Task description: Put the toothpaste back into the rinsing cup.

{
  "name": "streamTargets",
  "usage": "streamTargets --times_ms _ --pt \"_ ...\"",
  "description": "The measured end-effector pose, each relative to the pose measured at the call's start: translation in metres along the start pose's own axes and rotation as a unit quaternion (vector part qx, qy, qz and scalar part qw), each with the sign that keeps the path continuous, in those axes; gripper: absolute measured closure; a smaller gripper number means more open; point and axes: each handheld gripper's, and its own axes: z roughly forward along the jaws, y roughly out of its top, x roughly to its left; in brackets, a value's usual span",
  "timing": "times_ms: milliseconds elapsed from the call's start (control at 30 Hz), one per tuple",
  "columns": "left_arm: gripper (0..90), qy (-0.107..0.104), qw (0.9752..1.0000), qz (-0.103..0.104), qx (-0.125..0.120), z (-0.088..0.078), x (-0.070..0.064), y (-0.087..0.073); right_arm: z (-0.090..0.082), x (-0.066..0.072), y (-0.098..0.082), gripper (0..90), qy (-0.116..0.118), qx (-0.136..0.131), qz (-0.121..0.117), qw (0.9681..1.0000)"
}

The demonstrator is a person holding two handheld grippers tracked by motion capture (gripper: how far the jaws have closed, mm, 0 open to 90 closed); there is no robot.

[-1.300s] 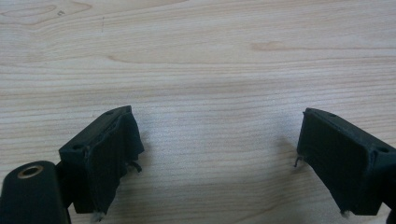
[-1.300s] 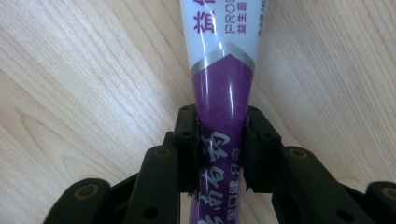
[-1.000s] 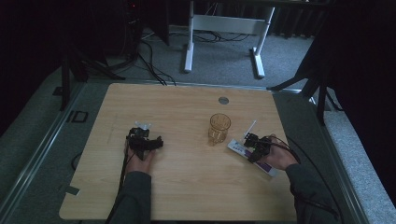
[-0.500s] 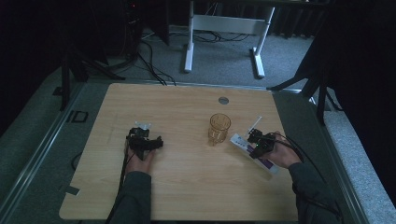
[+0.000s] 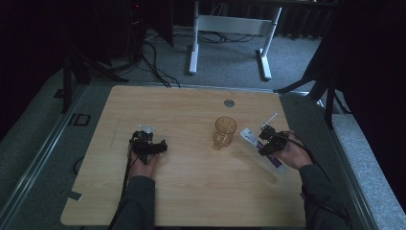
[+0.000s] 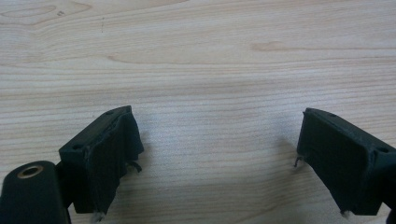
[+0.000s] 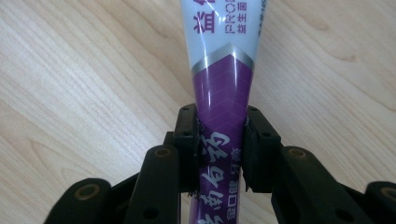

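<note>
Table (image 5: 191, 191): tube (image 7: 219, 84) top cut off, right hand-held gripper (image 7: 220, 140) clamped.

The high view looks down on the whole wooden table (image 5: 191, 182), whose grain both close gripper views share.

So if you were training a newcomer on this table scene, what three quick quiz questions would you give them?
1. True or false: the right hand-held gripper is clamped on the purple and white tube.
2. What lies between the jaws of the left hand-held gripper?
A. a toothbrush
B. bare table
C. the tube
3. Fill in: the amber ___ stands upright between the two hands.

Key: 1 true; 2 B; 3 glass.
</note>
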Motion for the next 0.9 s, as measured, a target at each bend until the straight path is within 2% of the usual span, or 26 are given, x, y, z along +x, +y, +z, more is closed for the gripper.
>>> streamTargets --times_ms 333,567,900 --pt "11.3 0.000 1.0000 0.000 0.000 0.000 0.000 0.000 -0.010 -0.008 0.000 71.1 -0.004 -0.035 0.024 0.9991" --pt "11.3 0.000 1.0000 0.000 0.000 0.000 0.000 0.000 -0.020 -0.008 0.002 71.3 -0.010 -0.062 0.022 0.9978" --pt "11.4 0.000 1.0000 0.000 0.000 0.000 0.000 0.000 -0.029 -0.010 0.004 71.4 -0.014 -0.110 0.039 0.9930"
